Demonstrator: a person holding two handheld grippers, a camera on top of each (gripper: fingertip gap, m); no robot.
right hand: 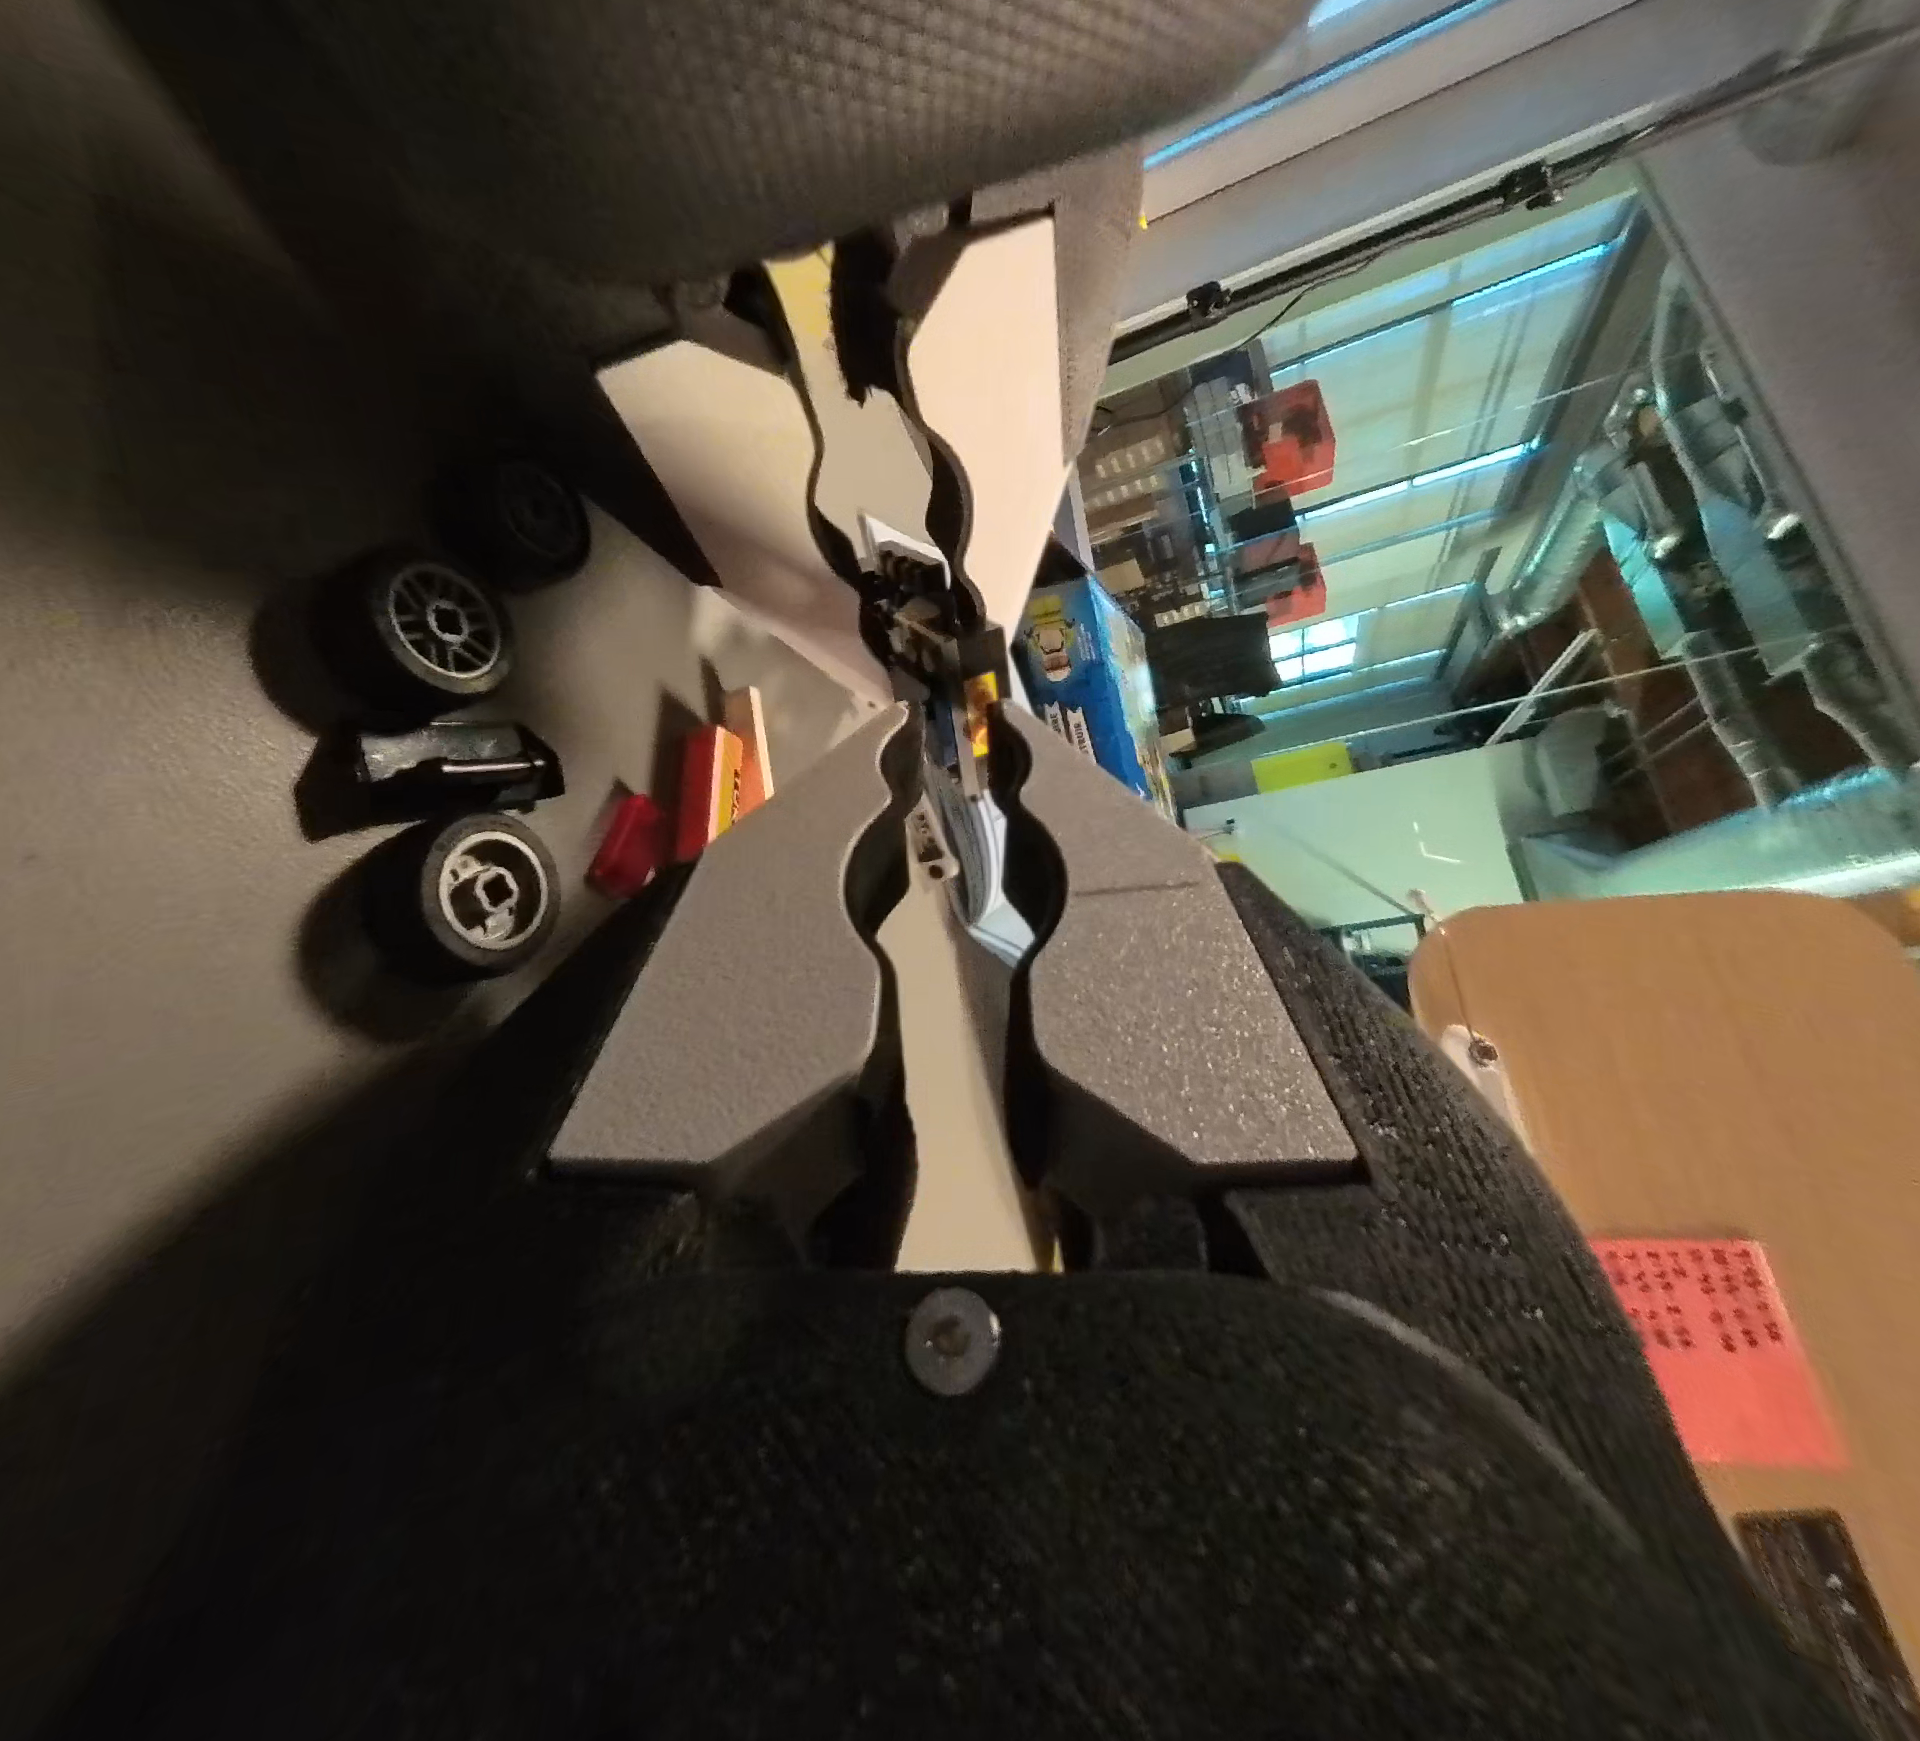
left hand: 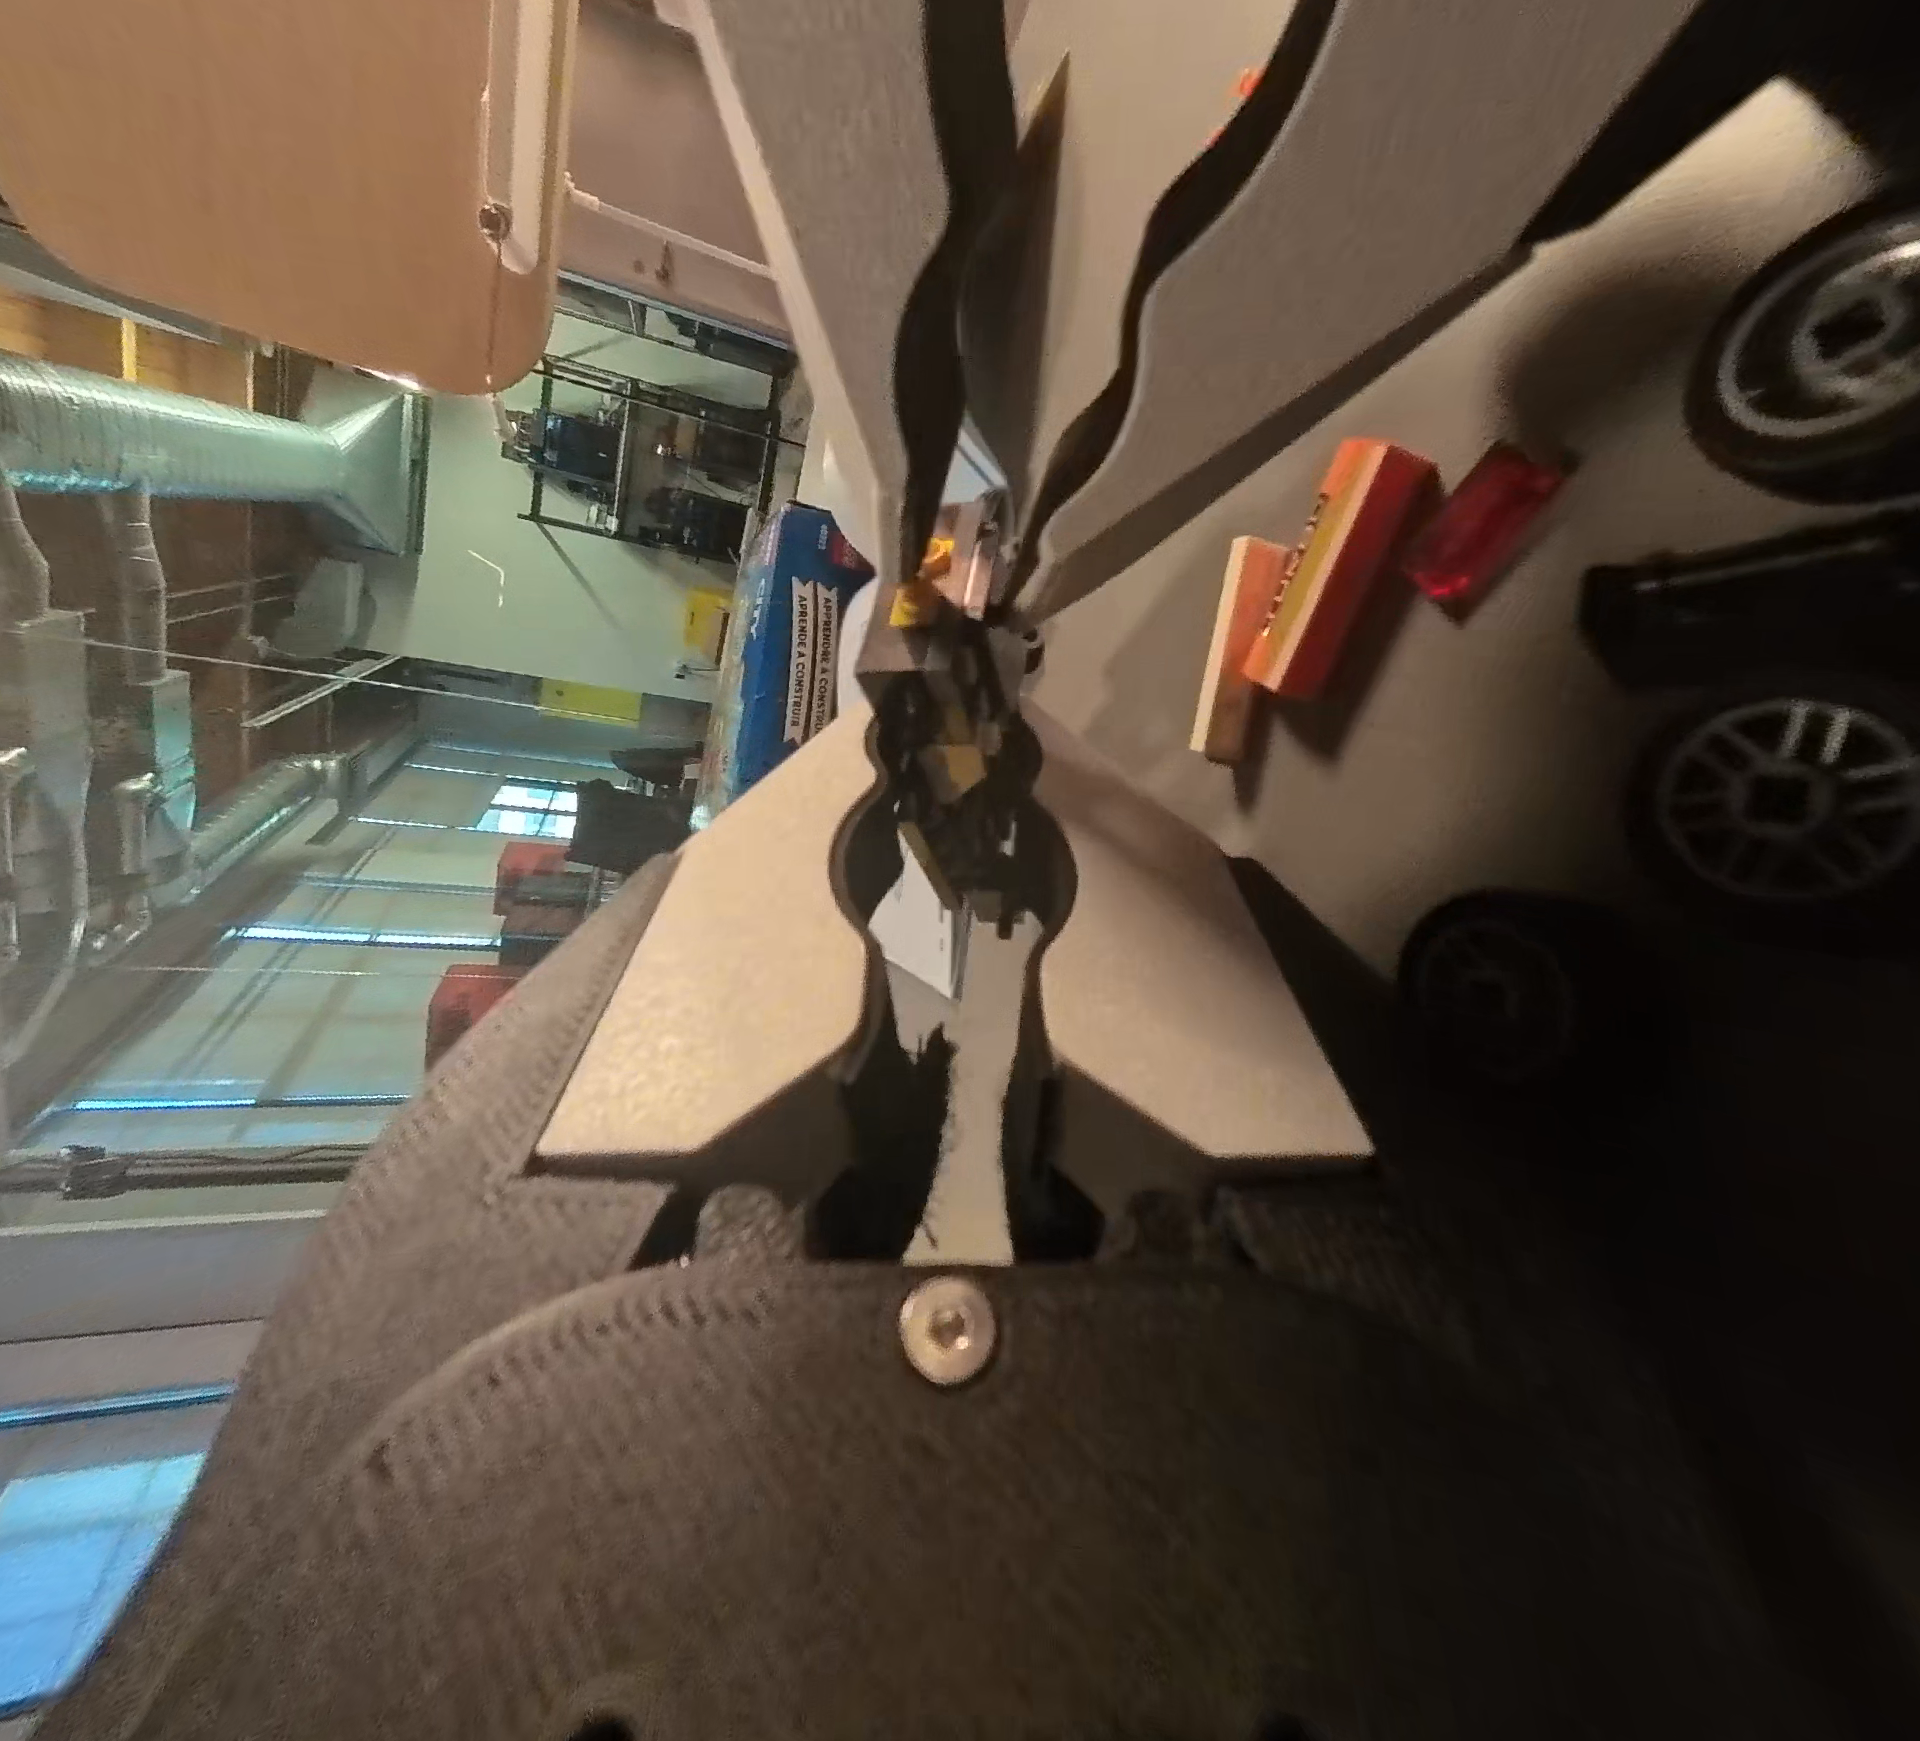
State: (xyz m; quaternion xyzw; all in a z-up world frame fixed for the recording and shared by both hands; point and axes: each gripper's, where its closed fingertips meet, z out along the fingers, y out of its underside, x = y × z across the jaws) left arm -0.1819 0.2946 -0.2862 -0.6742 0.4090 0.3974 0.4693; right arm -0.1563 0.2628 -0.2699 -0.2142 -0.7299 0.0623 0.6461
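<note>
Grippers are nose to nose: we've got our left gripper point(left hand: 961, 746) clamped on a black-and-yellow brick assembly point(left hand: 951, 761) and our right gripper point(right hand: 951, 746) pinching a thin grey brick piece point(right hand: 971, 756) against it. Spoked wheels point(right hand: 449, 626), red and orange bricks point(right hand: 717, 782) sit loose on the table point(right hand: 125, 756), not yet attached.

Black-and-yellow brick assembly point(left hand: 951, 756), black wheels with grey spoked hubs point(left hand: 1782, 798), translucent red brick point(left hand: 1481, 538), orange-yellow tile point(left hand: 1340, 569), blue box point(left hand: 790, 642)
</note>
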